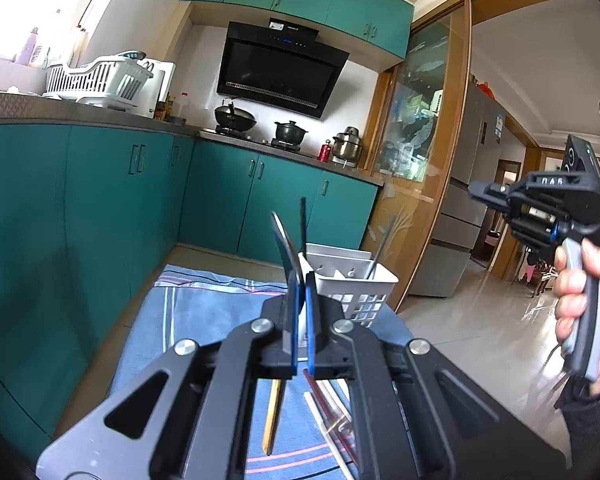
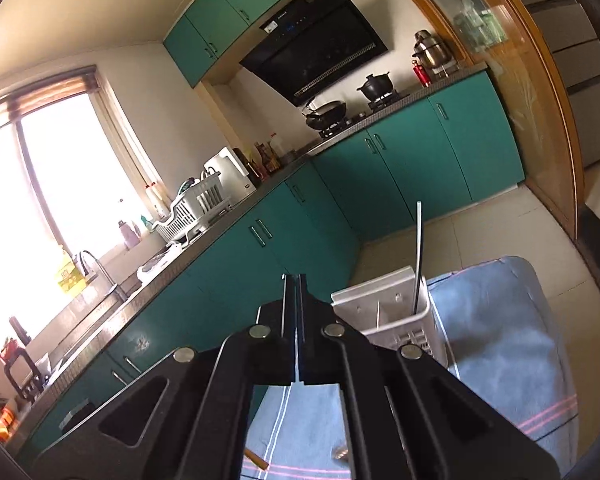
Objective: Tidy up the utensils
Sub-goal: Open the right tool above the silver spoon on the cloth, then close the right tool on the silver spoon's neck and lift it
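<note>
Utensils are split between two places: a slim one stands in the white slotted caddy (image 1: 352, 280) at the far end of the blue-towelled worktop (image 1: 204, 300), while chopsticks (image 1: 274, 416) and others lie loose on the near towel. The left claw (image 1: 300, 280) is pinched on a thin dark utensil (image 1: 286, 256), raised just near the caddy; the right claw (image 2: 296, 292) hovers closed and seemingly empty. The step looks like delivery, so the next move calls for lowering this piece into a compartment.

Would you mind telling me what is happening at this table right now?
A person is sorting utensils into a white caddy on a blue cloth. The left gripper is shut on a thin dark utensil, raised near the caddy. The right gripper is shut and empty. More chopsticks lie on the cloth.
</note>
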Tool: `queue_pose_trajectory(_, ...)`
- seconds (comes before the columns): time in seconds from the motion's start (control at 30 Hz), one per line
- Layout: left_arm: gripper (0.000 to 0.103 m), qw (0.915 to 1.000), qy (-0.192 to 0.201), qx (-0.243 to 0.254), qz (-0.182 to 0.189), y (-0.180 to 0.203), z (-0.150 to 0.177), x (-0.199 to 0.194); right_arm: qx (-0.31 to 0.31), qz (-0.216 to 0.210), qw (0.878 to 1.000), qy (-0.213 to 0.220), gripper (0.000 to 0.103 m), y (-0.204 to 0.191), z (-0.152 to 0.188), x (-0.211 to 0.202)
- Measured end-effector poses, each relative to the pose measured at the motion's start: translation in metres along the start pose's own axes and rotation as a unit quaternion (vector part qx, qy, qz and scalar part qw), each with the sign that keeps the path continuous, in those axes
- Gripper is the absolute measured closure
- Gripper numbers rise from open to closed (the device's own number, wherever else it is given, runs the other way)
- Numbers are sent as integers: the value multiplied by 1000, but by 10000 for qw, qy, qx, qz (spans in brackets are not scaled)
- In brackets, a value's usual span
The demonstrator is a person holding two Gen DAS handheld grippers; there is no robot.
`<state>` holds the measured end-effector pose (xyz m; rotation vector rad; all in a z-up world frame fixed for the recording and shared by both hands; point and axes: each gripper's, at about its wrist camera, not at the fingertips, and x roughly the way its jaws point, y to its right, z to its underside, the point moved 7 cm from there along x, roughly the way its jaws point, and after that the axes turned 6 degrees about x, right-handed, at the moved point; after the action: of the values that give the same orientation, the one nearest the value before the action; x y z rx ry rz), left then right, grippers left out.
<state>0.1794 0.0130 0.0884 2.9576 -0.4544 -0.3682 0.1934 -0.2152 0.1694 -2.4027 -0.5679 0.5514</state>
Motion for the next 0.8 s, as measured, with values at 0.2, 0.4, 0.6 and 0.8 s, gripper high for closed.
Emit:
queue_pose_trajectory(0.2,101,9999,-58,-113,-85,-19,1,5,-1409,1071,9835,-365,26,28,76,12)
queue_pose_trajectory(0.4,101,9995,28,-192,-260,-39,-5,1,-3329,1381,9168,-1720,26,31,207,72)
queue_pose_trajectory(0.6,101,9977,138,-407,-521,-69,-11,-6,-3365,1072,9007,-2531,26,16,232,141)
queue_pose_trajectory(0.8,101,9966,175,-450,-663,-84,-14,-9,-3078,1030,8872,-3278,26,17,253,202)
